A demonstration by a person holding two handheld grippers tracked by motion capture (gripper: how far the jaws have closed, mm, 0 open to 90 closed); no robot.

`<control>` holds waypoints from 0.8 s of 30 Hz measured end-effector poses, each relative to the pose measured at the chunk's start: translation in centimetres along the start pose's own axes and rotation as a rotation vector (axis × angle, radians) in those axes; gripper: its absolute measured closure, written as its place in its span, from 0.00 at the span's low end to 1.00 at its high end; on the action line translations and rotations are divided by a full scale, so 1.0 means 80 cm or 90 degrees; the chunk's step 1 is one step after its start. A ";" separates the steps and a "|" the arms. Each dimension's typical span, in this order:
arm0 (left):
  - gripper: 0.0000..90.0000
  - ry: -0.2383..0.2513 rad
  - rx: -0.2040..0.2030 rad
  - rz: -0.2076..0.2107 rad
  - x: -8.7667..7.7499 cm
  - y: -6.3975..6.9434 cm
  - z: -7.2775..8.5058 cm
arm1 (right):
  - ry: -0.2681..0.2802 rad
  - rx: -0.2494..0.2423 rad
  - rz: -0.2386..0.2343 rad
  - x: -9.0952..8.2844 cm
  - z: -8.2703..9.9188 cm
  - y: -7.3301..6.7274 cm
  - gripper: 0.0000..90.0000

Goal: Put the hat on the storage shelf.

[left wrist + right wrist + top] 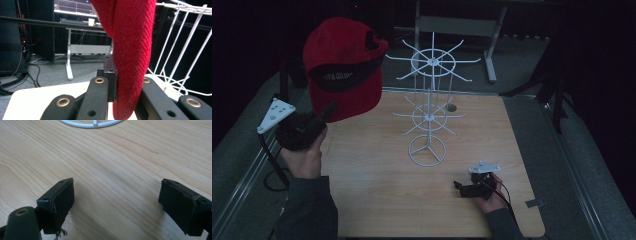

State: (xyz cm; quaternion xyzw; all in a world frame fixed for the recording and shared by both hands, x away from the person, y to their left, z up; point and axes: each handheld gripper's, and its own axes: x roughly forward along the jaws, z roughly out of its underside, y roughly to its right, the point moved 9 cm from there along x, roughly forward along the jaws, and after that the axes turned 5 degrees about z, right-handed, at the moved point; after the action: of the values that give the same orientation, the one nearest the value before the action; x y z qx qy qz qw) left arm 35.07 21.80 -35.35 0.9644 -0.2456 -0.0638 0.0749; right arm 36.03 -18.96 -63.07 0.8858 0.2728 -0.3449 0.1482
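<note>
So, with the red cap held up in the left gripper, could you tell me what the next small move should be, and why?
Probably carry the red cap a little right, toward the top ring of the white wire rack. The left gripper is clamped on the cap's edge, holding it beside the rack's upper hooks, while the right gripper rests open, low over the wooden table.

Left hand (304, 150) is raised off the table's left side, its gripper (328, 111) pointing up and away with the jaws pinched tight on something. Right hand (491, 195) sits low near the front right, its gripper (116, 202) spread wide, jaws just over the wood.
</note>
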 end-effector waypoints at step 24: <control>0.96 0.019 0.006 0.035 -0.015 0.018 -0.004 | 0.000 -0.001 0.001 0.000 0.000 0.000 0.15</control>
State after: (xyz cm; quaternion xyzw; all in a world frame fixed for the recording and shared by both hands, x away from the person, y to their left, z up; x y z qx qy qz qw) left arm 33.41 21.15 -34.68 0.9585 -0.2710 -0.0462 0.0759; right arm 36.04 -18.98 -63.07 0.8859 0.2725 -0.3446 0.1487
